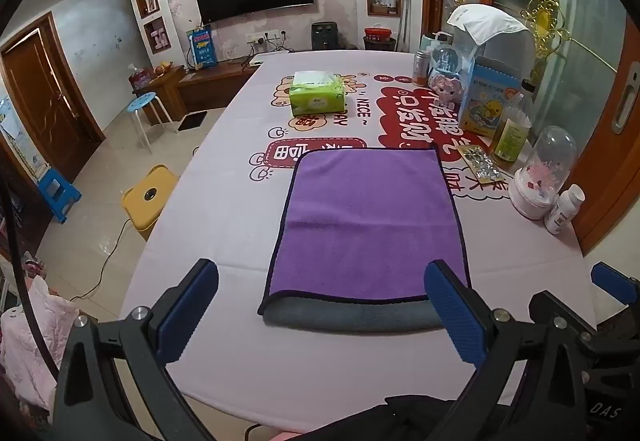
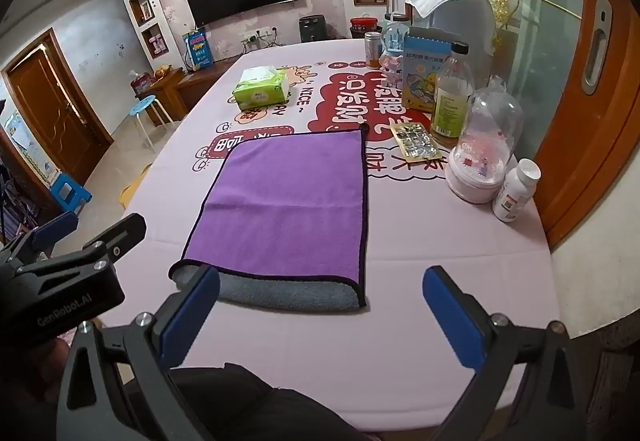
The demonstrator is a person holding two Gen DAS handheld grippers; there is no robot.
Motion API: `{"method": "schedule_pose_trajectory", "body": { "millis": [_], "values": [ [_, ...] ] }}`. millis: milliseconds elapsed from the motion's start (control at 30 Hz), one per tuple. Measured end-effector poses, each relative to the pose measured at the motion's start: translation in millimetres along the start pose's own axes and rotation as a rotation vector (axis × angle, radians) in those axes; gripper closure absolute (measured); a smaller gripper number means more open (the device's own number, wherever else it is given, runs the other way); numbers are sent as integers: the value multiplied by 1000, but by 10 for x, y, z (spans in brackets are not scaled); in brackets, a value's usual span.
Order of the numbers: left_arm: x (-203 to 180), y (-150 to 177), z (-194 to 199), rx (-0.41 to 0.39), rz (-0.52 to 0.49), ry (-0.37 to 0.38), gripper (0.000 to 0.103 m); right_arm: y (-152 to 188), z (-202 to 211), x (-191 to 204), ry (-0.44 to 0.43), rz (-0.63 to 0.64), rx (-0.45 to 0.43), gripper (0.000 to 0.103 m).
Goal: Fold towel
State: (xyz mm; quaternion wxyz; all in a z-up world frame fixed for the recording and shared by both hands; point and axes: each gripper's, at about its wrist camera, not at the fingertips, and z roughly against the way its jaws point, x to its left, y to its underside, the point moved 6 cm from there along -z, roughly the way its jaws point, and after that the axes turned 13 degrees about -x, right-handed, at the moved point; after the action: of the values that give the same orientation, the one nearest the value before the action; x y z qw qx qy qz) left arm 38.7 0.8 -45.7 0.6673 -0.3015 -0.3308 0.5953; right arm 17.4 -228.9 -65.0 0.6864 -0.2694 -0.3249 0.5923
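Both claws mine — left gripper (image 1: 320, 315) and right gripper (image 2: 320, 315), jaws spread wide, holding nothing. Purple towel (image 1: 366, 225) lies flat on the table (image 1: 224, 209) just ahead, long axis near-to-far, near edge between both, neither nearer.

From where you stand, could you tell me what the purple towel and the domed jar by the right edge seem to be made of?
The purple towel with dark trim looks like soft microfibre: matte nap, fuzzy grey underside showing at the near fold. The clear domed jar on a pink base seems to be glossy plastic or glass; I cannot tell which.
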Motion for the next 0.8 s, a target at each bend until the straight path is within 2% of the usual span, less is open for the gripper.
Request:
{"method": "schedule_pose_trajectory", "body": {
  "millis": [800],
  "values": [
    [8,13,-20,9,6,3,1,4,-38,-5,5,0,8,1]
  ]
}}
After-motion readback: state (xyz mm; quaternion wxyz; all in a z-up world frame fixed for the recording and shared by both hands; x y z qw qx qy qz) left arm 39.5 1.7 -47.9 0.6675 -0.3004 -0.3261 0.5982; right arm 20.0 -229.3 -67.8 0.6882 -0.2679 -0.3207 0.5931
